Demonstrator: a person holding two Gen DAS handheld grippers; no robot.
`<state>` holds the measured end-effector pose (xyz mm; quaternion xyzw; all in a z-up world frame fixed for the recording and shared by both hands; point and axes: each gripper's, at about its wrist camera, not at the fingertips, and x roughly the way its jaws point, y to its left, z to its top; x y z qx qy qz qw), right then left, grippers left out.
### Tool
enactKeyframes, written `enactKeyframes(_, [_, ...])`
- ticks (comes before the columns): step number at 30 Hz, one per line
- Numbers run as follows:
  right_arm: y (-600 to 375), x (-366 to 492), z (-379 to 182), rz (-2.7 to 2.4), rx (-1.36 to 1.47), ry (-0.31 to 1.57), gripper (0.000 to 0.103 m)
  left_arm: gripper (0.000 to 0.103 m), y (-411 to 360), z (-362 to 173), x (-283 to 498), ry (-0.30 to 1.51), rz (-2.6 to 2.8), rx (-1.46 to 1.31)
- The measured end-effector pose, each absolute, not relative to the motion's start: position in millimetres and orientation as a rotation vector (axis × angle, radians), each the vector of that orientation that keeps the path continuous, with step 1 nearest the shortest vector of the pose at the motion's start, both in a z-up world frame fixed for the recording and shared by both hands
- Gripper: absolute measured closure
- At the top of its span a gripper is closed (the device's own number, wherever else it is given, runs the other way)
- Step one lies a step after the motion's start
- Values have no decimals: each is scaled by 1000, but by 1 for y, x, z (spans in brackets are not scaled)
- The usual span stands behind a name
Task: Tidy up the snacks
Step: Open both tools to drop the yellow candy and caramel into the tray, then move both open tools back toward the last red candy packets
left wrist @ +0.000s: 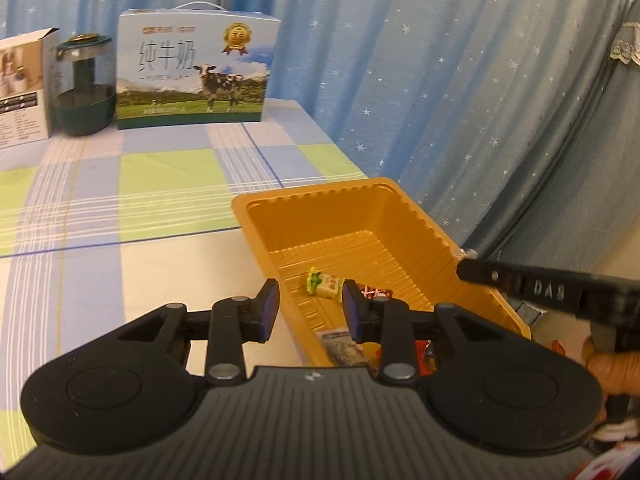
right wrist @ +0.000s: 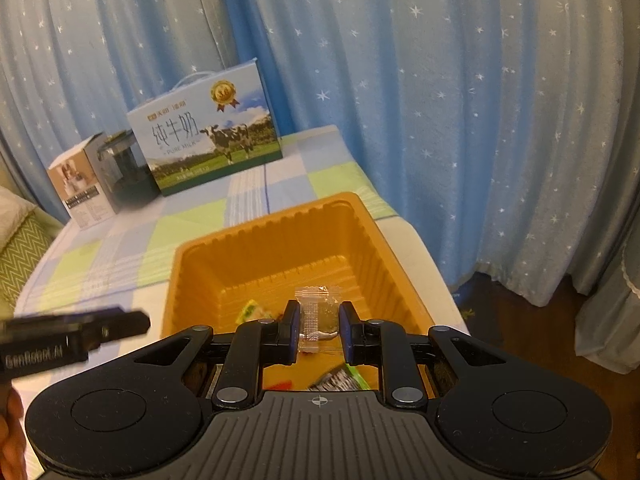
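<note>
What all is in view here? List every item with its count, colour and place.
tray: 1, orange, by the table's right edge
yellow-green candy: 1, on the tray floor
red-wrapped candy: 1, beside the yellow-green candy
grey packet: 1, at the tray's near end
clear packet: 1, transparent, above the tray
milk box: 1, blue and green with a cow, at the table's far end
jar: 1, dark green, left of the milk box
carton: 1, white, left of the jar
tablecloth: 1, blue, green and white check
curtain: blue with white stars, behind the table
left gripper: black, fingers apart, empty
right gripper: black, fingers shut on the clear packet
</note>
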<state>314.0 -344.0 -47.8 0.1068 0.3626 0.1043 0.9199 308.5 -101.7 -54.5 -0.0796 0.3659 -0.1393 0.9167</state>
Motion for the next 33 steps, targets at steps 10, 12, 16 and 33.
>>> enactKeyframes(10, [-355,299,-38,200,332,713,36,60,-72,-47,273,751,-216,-151])
enactKeyframes(12, [-356,289,-35,196,343,713,36,58,-66,-42,262,746,-199,-157])
enactKeyframes(16, [-351,266,-25,205,353,709,36,55,-53,-32,237,735,-166,-173])
enactKeyframes(33, [-271,182,37,344,322,634,36,43,26,15,131,671,11,-182])
